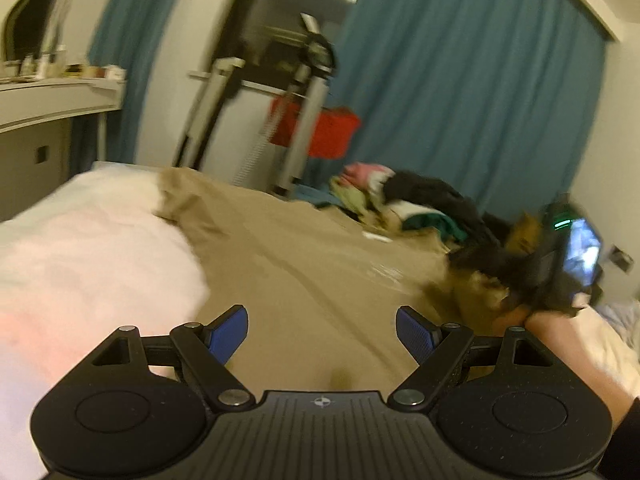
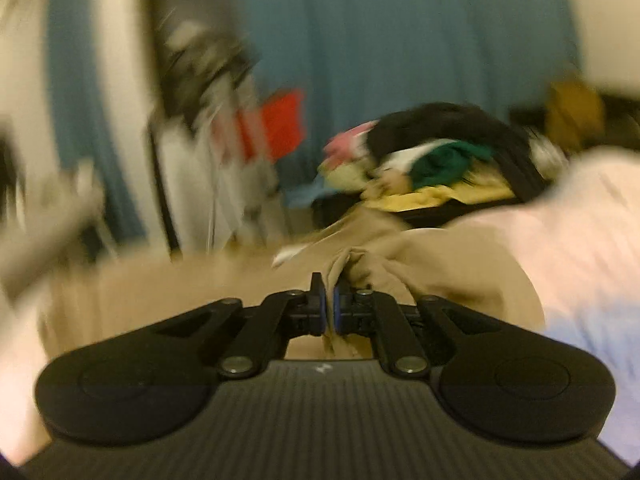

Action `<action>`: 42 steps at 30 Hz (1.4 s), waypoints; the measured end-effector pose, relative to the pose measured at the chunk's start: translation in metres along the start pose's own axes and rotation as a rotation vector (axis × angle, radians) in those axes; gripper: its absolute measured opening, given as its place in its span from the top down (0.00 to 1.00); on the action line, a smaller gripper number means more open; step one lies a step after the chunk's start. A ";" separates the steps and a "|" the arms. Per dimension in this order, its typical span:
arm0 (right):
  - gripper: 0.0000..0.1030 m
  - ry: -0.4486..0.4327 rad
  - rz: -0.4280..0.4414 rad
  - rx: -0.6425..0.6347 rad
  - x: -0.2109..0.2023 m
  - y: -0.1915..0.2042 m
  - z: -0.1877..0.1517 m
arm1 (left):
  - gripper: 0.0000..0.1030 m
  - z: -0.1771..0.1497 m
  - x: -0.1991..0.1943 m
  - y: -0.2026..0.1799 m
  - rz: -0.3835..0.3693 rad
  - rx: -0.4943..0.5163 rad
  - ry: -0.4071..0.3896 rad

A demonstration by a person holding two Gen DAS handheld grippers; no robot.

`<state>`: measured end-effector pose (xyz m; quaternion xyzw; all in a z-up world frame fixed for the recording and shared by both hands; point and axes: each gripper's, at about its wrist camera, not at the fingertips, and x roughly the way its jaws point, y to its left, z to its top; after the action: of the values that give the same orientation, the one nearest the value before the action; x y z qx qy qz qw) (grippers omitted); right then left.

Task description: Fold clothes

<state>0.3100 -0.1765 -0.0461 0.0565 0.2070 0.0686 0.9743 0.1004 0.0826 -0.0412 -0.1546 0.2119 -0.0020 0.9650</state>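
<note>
Our right gripper (image 2: 329, 308) was clamped on a bunched edge of the tan cloth garment (image 2: 384, 264) lying across the bed; our left gripper (image 1: 322, 332) hovered wide open, empty, nearer its left stretch.

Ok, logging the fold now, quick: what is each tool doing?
Left tool: open, holding nothing.
Right tool: shut on a bunch of the tan garment.
</note>
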 end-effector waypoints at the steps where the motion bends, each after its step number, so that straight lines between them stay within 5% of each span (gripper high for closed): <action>1: 0.93 0.031 0.004 -0.085 0.010 0.024 -0.004 | 0.20 0.003 -0.001 0.008 0.013 -0.013 -0.002; 6: 0.90 0.164 -0.014 -0.260 0.046 0.084 -0.031 | 0.20 0.012 0.003 0.040 0.063 -0.050 0.008; 9: 0.85 0.164 0.011 -0.150 0.037 0.074 -0.025 | 0.20 0.014 0.012 0.050 0.067 -0.065 0.046; 10: 0.79 0.173 0.036 -0.088 0.026 0.066 -0.021 | 0.20 0.015 0.014 0.050 0.065 -0.062 0.057; 12: 0.46 0.174 0.079 0.013 0.003 0.051 -0.014 | 0.20 0.014 0.016 0.047 0.055 -0.045 0.073; 13: 0.42 0.149 0.088 0.031 -0.014 0.046 -0.011 | 0.20 0.012 0.016 0.043 0.049 -0.036 0.076; 26: 0.41 -0.010 0.133 0.179 -0.246 0.004 -0.024 | 0.20 -0.012 -0.057 -0.021 -0.046 0.214 0.068; 31: 0.40 -0.046 0.108 0.155 -0.280 0.000 -0.050 | 0.16 -0.015 -0.103 -0.038 -0.103 0.270 0.003; 36: 0.40 -0.062 0.124 0.148 -0.291 -0.004 -0.053 | 0.13 -0.021 -0.117 -0.046 -0.076 0.296 -0.034; 39: 0.17 -0.083 0.119 0.181 -0.297 -0.014 -0.050 | 0.13 -0.026 -0.111 -0.048 -0.054 0.308 -0.009; 42: 0.18 -0.096 0.112 0.216 -0.300 -0.026 -0.048 | 0.13 -0.030 -0.096 -0.052 -0.036 0.337 0.023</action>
<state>0.0214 -0.2453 0.0260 0.1760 0.1628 0.0973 0.9659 0.0034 0.0309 -0.0124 0.0057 0.2167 -0.0565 0.9746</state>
